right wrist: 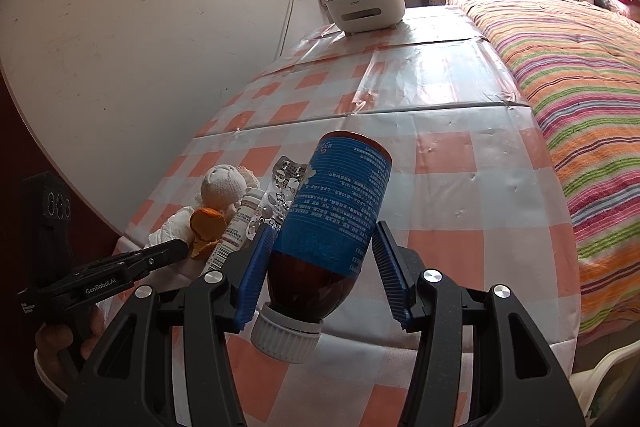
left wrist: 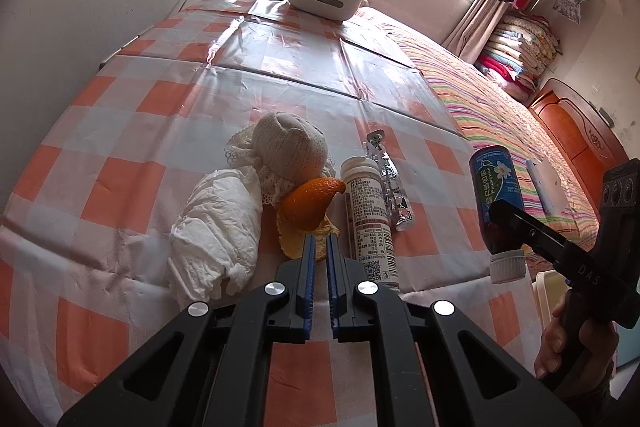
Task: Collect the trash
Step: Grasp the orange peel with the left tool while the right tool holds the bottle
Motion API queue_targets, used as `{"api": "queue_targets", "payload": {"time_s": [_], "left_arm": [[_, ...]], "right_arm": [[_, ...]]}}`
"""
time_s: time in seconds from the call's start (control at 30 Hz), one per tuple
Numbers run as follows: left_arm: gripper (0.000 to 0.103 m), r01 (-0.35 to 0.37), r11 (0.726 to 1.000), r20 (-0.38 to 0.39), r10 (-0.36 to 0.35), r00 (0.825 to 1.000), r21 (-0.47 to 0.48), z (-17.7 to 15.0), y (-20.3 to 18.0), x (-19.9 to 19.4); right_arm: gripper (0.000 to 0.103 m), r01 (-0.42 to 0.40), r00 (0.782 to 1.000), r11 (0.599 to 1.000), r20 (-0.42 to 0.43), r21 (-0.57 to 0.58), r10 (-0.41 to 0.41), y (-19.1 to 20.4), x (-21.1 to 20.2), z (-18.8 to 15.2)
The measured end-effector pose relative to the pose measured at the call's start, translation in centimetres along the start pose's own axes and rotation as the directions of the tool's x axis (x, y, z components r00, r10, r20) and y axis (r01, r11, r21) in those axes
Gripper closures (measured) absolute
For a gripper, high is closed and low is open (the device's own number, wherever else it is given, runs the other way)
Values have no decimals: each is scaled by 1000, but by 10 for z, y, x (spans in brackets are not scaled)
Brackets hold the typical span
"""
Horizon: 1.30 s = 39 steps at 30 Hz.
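Gripping bottle (right wrist: 336, 211) | right hand-held gripper (right wrist: 320, 259) | cap down, off table

Brown bottle (right wrist: 332, 227) w/ blue label, white ribbed cap; inverted, cap down, tilted, up off the checked tablecloth (left wrist: 120, 131), pinched betw. blue pads at its lower body.

Rest is clustered on the cloth, landmark = white pill tube (left wrist: 370, 219) lying on its side, printed label + barcode up.
- Orange peel (left wrist: 306, 205): curled, orange skin up, pale pith at edge, just L of tube, touching or nearly.
- Crumpled white tissue wad (left wrist: 218, 231): L of peel, further from tube.
- Foil blister strip (left wrist: 386, 179): silver, creased, flat, just R of tube, running alongside it.
- Knitted cream cloth ball w/ lace (left wrist: 286, 147): behind peel, far-L of tube.
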<state>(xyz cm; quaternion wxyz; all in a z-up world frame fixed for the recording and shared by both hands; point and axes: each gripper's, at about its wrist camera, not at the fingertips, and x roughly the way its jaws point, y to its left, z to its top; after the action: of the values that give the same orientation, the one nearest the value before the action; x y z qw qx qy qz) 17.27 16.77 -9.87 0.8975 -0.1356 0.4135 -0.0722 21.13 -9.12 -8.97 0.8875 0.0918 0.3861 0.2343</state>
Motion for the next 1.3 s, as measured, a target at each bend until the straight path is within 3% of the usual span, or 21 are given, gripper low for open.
{"api": "queue_targets", "payload": {"time_s": [0.2,0.4,0.73,0.8,0.83,0.87,1.13,1.3], "left_arm": [[96,-89,994,31,87,996,60,4,-11,3],[95,-134,985,-13,136,991,108,7,-17,22],[94,-107,994,-5,107,994,40,9,-11,18],[66,-112,993,16,111,994,38,9,-13,14],[31,-115,993,37,114,993,27,8,-13,10],[24,-117,993,70,115,991,16,8,-14,6],[24,-166,983,56,162,985,82,11,-25,17],[24,-141,990,61,139,988,29,18,-18,23]], "right_arm": [[53,-8,1000,1000,-5,-4,8,2,1,-1],[53,-12,1000,1000,-15,1,12,1,3,-3],[53,-17,1000,1000,-20,19,17,-5,5,-2],[53,-19,1000,1000,-20,24,20,-6,6,-2],[53,-20,1000,999,-19,26,21,-6,5,-2],[53,-20,1000,999,-18,26,21,-6,5,-2],[53,-25,999,999,-21,34,26,-6,7,-3],[53,-27,1000,999,-13,35,28,-7,5,-3]]}}
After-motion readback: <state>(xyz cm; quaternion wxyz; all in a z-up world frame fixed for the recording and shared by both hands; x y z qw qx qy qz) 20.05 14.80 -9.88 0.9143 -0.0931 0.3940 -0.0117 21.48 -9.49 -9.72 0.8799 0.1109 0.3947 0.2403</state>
